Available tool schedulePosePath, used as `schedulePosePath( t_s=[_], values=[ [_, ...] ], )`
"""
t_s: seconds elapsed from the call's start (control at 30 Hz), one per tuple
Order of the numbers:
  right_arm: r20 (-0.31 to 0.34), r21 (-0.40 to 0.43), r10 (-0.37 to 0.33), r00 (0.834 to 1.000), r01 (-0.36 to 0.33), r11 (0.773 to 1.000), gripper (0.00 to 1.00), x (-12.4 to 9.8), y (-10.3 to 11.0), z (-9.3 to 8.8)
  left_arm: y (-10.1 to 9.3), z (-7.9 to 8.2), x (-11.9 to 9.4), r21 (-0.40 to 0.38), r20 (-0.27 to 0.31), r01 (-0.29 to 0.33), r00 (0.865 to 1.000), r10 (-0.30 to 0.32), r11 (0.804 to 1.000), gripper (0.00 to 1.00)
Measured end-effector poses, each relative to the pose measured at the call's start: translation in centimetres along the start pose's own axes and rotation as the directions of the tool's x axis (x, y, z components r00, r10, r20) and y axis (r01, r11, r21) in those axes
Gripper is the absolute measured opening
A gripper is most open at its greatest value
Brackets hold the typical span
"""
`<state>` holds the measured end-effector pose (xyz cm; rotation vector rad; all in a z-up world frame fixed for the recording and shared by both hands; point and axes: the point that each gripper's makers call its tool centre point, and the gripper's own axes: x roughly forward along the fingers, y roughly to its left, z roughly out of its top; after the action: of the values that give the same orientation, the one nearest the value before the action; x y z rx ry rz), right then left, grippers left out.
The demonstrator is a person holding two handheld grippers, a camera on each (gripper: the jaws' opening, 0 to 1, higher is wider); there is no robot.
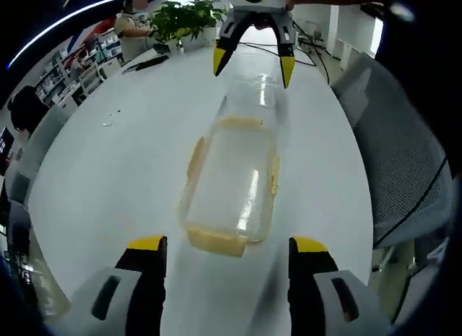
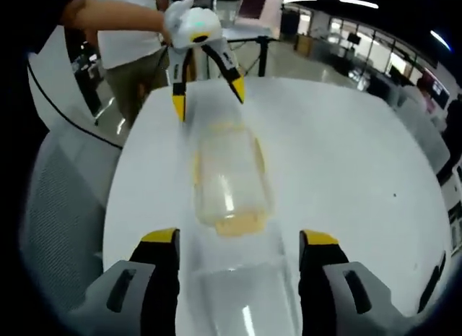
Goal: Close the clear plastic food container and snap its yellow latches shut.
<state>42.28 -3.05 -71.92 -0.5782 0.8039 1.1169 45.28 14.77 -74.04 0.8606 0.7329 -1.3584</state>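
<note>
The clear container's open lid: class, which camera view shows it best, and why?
The left gripper view: the lid lies flat beyond the container, between the right gripper jaws. The right gripper view shows the lid cropped at the bottom edge.

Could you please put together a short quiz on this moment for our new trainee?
1. True or false: both grippers are shut on the clear plastic food container with yellow latches.
2. What does the container rest on? A) white table B) grey mesh chair C) floor
3. In the left gripper view, which gripper hangs over the container's far end?

Key:
1. False: the left gripper and the right gripper both stand open, clear of it.
2. A.
3. The right gripper, held by a person's hand.
</note>
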Motion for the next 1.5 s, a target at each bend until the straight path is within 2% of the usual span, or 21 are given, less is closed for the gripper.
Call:
schedulePosePath(
  t_s=[0.4, 0.67, 1.07, 1.37, 1.43, 1.5],
  values=[
    [-0.037, -0.006, 0.028, 0.999, -0.028, 1.0, 0.58, 2.3, 0.1, -0.3, 1.0, -1.0, 1.9, 0.042, -0.032, 0.041, 0.999, -0.039, 0.998, 0.56],
    [-0.084, -0.052, 0.038, 0.996, -0.042, 0.998, 0.51, 3.5, -0.2, -1.2, 1.3, -1.6, 2.5, 0.062, -0.047, 0.051, 0.998, -0.048, 0.997, 0.52],
    [-0.149, -0.111, 0.044, 0.988, -0.061, 0.992, 0.43, 5.4, -0.1, -2.0, 1.5, -1.4, 3.1, 0.079, -0.031, 0.054, 0.998, -0.052, 0.995, 0.45],
    [-0.13, -0.057, 0.077, 0.988, -0.085, 0.995, 0.39, 5.6, -0.1, -1.8, 1.4, -1.5, 3.2, 0.048, -0.011, 0.088, 0.996, -0.088, 0.995, 0.42],
    [-0.154, -0.091, 0.071, 0.986, -0.085, 0.992, 0.38, 5.6, -0.2, -2.4, 1.3, -1.5, 3.2, 0.038, -0.007, 0.097, 0.995, -0.097, 0.995, 0.41],
    [-0.157, -0.083, 0.073, 0.985, -0.087, 0.993, 0.38, 5.6, -0.1, -2.5, 1.2, -1.6, 3.2, 0.034, -0.003, 0.101, 0.995, -0.101, 0.994, 0.41]
  ],
)
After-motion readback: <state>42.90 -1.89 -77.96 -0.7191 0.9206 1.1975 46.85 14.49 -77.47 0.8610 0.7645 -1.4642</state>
